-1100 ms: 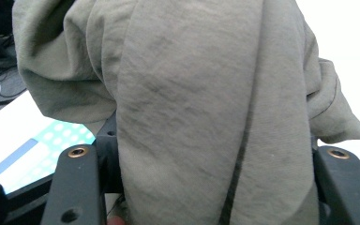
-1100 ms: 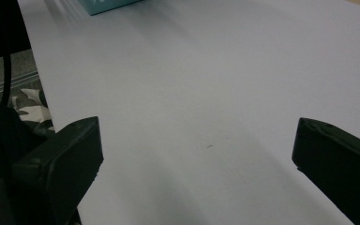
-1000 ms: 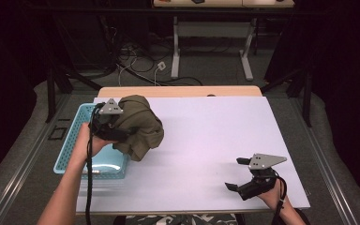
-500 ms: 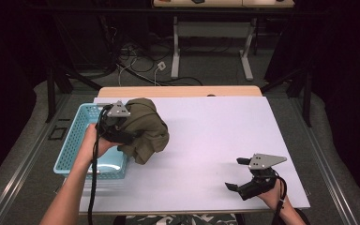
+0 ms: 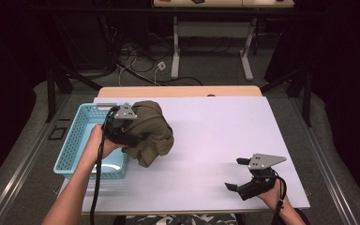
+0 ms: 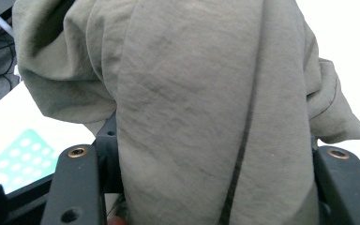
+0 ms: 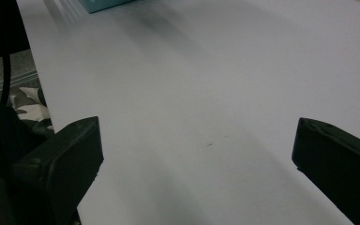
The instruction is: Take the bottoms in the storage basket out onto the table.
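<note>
Garment: olive cloth [image 5: 151, 131] bunched, left-centre, pinched by left gripper [image 5: 122, 133].
Basket [image 5: 75, 140]: teal, beside it.
Right gripper [image 5: 243, 180]: spread, lower right.
Change: bundle shifted rightward.

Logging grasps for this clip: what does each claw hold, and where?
Left claw grips the olive cloth by a bunched fold at its left side; right claw is open and holds nothing.

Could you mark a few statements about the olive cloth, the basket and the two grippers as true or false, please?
1. The left gripper is shut on the olive cloth. True.
2. The right gripper holds a corner of the cloth. False: its jaws are open and hold nothing.
3. The cloth lies flat and spread over the white table. False: it is bunched up.
4. The blue basket sits at the table's left edge. True.
</note>
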